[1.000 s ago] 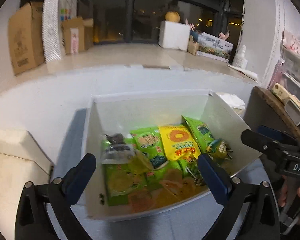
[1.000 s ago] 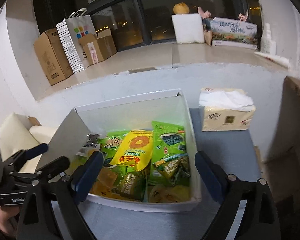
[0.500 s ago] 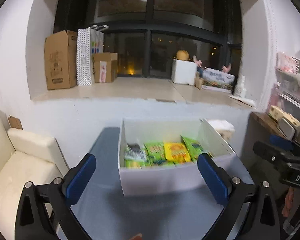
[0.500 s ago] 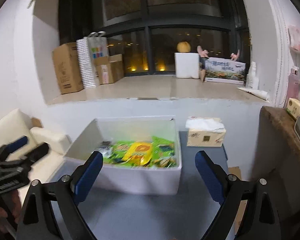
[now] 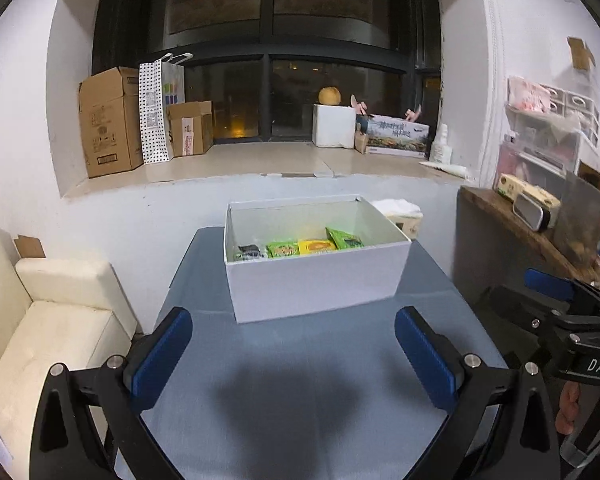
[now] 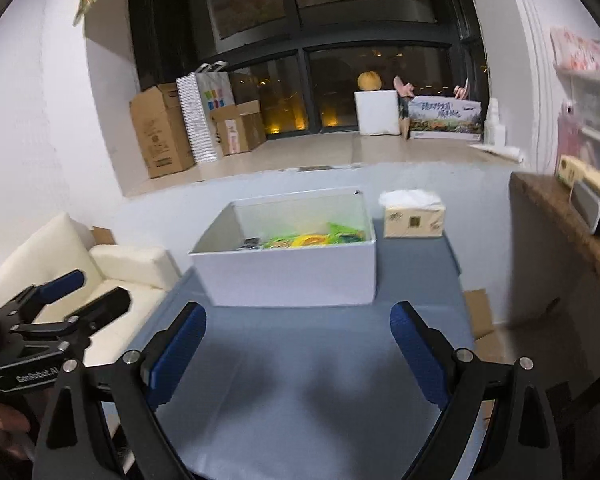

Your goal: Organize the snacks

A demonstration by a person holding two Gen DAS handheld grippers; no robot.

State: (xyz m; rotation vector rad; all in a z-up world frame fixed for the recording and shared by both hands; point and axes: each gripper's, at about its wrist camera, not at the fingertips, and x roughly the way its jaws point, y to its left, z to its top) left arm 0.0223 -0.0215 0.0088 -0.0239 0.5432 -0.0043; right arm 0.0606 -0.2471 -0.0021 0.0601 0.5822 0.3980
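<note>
Both grippers have drawn well back from the white box (image 5: 316, 280) since a second ago, when they hung right over its open top; now the whole box shows ahead of them on the blue-grey counter (image 5: 300, 380). Left gripper (image 5: 296, 352) has its jaws spread wide with nothing between them, only bare counter showing in the gap. Right gripper (image 6: 298, 346) is the same — jaws far apart, holding nothing.

Snack packets (image 5: 300, 246) lie inside the box, along its near wall as the left wrist view has it: a dark packet at the left end, then green, yellow and green ones beside it. From the right wrist view they are blurred into a green and yellow heap (image 6: 312, 238).

A tissue pack (image 6: 414, 220) stands on the counter just beside the box, on its right. A cream sofa (image 5: 40, 332) sits left of the counter. On the window ledge behind are cardboard boxes (image 5: 108, 132) and a dotted paper bag (image 5: 156, 112).
</note>
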